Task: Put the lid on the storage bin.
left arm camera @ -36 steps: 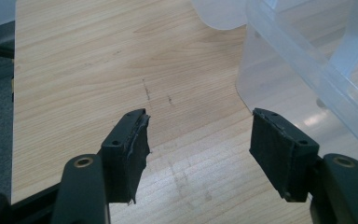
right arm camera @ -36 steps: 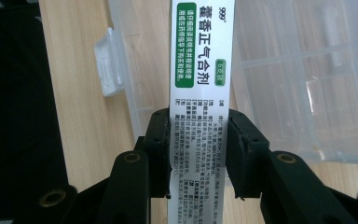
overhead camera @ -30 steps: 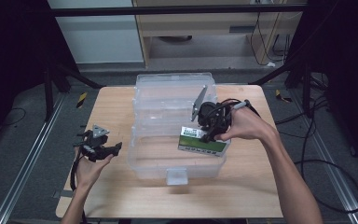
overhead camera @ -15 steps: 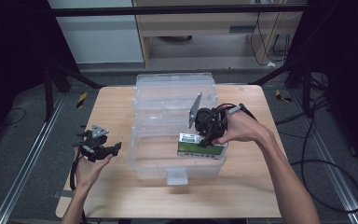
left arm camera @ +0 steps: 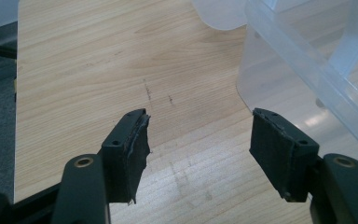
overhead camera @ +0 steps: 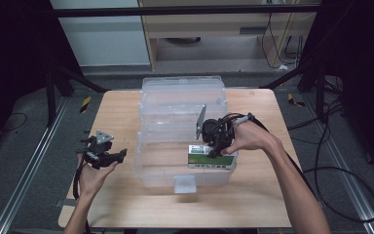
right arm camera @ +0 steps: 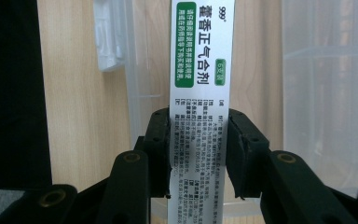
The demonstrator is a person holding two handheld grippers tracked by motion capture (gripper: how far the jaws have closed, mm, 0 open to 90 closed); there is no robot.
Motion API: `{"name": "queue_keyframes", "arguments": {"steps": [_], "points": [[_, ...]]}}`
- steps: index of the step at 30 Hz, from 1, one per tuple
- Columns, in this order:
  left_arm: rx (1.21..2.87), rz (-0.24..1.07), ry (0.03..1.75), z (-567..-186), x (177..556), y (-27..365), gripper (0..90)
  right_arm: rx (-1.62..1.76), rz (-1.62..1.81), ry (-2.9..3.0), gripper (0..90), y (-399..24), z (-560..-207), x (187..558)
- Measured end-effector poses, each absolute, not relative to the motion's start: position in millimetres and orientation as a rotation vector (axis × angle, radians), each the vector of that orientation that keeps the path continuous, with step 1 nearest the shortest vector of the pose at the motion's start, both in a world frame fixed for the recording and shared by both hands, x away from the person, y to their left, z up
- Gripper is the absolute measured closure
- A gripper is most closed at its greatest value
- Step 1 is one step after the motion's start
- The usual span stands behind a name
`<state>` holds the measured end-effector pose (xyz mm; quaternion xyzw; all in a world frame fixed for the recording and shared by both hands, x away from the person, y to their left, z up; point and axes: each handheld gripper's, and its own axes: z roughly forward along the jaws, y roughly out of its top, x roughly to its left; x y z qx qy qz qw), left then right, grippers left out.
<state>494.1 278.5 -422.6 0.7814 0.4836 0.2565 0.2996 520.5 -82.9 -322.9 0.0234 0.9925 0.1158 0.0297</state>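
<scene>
A white and green medicine box (overhead camera: 210, 158) with printed text hangs inside the near compartment of a clear plastic storage bin (overhead camera: 175, 105) on the wooden table. My right gripper (overhead camera: 213, 146) is shut on it, and in the right gripper view both pads press the box (right arm camera: 201, 84) from either side. My left gripper (overhead camera: 108, 157) rests in the hand at the table's left, apart from the bin. In the left gripper view its jaws stand wide with bare wood between its fingertips (left arm camera: 137, 140); the left gripper (left arm camera: 198, 154) holds nothing.
The bin's walls (left arm camera: 307, 51) rise just right of the left gripper. A white latch (overhead camera: 184, 184) sticks out at the bin's near side. The wooden table (overhead camera: 253, 195) has bare room at the front and left. Dark floor and cables surround it.
My right gripper has sunk with the medicine box, down into the bin's near compartment and a little toward the front. The left gripper has stayed where it was.
</scene>
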Motion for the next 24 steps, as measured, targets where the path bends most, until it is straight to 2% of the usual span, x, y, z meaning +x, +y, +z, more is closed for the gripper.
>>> {"name": "queue_keyframes", "arguments": {"steps": [24], "points": [[2.076, 0.681, 1.282, -423, 494, 277, 36.2, -0.016, 0.300, 3.069, 64.1, -78, -348, 518]]}}
